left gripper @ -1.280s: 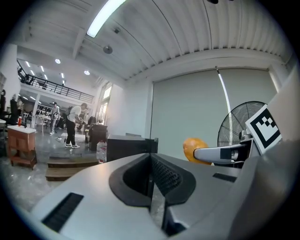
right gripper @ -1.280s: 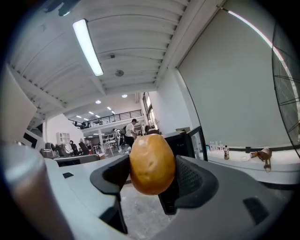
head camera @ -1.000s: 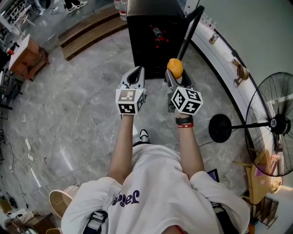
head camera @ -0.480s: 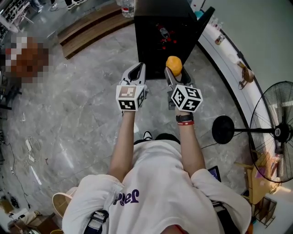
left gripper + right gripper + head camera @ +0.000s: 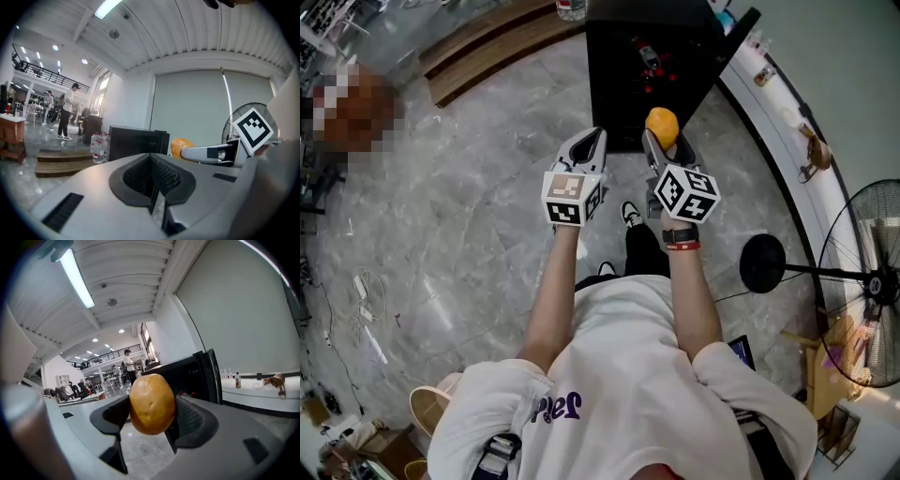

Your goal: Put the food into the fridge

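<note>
My right gripper (image 5: 664,136) (image 5: 151,418) is shut on an orange-yellow, egg-shaped piece of food (image 5: 662,126) (image 5: 152,403), which stands up between its dark pads. The black fridge (image 5: 652,66) (image 5: 187,373) stands just ahead on the floor with its door (image 5: 724,54) swung open to the right; red items show inside. My left gripper (image 5: 584,148) (image 5: 152,187) hangs beside the right one, its jaws together with nothing between them. In the left gripper view the food (image 5: 180,145) and the fridge (image 5: 136,143) show ahead.
A standing fan (image 5: 862,281) is at the right, its round base (image 5: 762,263) on the marble floor. A white curved ledge (image 5: 787,131) with small items runs behind the fridge. Wooden steps (image 5: 487,52) lie at far left. People (image 5: 65,112) stand far off.
Both grippers and I have come nearer the fridge; it has moved up and out of the head view's top. The grip on the food has not changed.
</note>
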A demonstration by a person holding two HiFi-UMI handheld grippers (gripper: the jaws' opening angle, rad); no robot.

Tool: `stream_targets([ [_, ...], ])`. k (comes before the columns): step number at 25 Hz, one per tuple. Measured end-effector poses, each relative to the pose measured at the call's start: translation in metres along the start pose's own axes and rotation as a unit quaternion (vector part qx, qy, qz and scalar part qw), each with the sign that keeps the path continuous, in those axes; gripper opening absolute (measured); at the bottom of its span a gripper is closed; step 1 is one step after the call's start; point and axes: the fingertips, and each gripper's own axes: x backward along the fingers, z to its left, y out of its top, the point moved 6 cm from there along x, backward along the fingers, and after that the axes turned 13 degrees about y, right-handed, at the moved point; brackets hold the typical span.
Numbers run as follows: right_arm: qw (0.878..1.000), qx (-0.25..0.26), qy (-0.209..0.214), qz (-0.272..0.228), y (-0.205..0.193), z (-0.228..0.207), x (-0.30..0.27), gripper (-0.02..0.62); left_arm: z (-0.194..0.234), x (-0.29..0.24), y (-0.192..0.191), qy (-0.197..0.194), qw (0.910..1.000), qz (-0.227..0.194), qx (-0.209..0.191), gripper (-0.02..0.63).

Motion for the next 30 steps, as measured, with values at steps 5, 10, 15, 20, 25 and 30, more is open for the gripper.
stream_targets([
  [5,1.0,-0.017,0.006,0.015,-0.019,-0.026,-0.032,0.319,-0.001,-0.034,-0.018,-0.017,0.9996,0.019,-0.013,0.018],
  [10,0.999,-0.029,0.017,0.035,-0.04,-0.04,-0.066,0.318,0.002,-0.064,-0.033,-0.027,0.9987,0.029,-0.034,0.018],
  [15,0.998,-0.043,0.014,0.053,-0.056,-0.063,-0.09,0.318,0.006,-0.095,-0.043,-0.024,0.9987,0.033,-0.029,0.018],
  [20,0.996,-0.044,0.017,0.078,-0.078,-0.09,-0.115,0.318,0.015,-0.125,-0.063,-0.017,0.9987,0.044,-0.018,0.018],
  [25,0.994,-0.055,0.024,0.097,-0.088,-0.11,-0.142,0.318,0.027,-0.15,-0.072,-0.013,0.9989,0.046,-0.007,0.018],
  [30,0.991,-0.065,0.034,0.114,-0.104,-0.12,-0.161,0.318,0.034,-0.167,-0.083,-0.009,0.9985,0.053,-0.003,0.018],
])
